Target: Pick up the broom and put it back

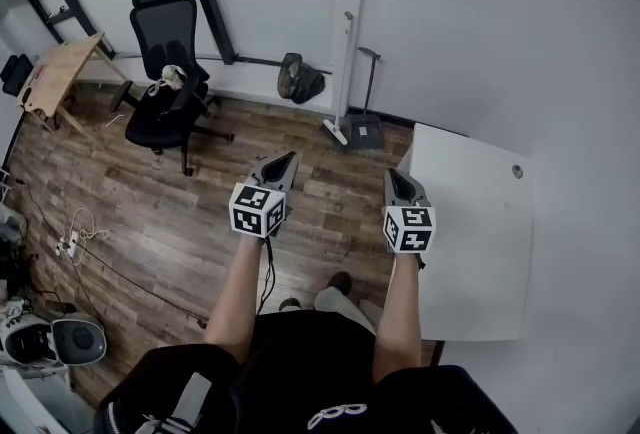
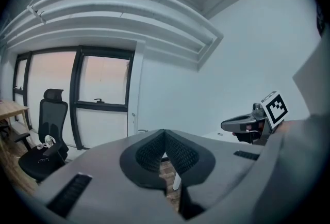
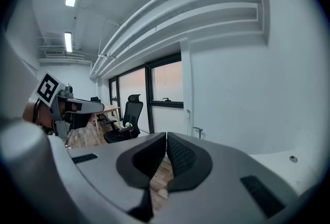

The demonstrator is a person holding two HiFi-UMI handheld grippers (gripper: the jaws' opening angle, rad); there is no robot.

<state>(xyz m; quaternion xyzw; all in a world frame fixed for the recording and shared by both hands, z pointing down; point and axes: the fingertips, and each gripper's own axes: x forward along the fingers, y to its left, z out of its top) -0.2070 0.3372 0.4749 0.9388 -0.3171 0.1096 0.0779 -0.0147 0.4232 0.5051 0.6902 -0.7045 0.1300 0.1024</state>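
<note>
Left gripper (image 1: 289, 159) and right gripper (image 1: 392, 174) both pinched closed, empty, well apart from the broom (image 1: 347, 72) leaning upper centre; pickup looks not yet begun.

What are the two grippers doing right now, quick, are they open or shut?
Left gripper: closed, holding nothing.
Right gripper: closed, holding nothing.

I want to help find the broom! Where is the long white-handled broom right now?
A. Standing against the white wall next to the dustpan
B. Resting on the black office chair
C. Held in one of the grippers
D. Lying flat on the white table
A: the long white-handled broom stands upright against the white wall, right beside the dark long-handled dustpan.
</note>
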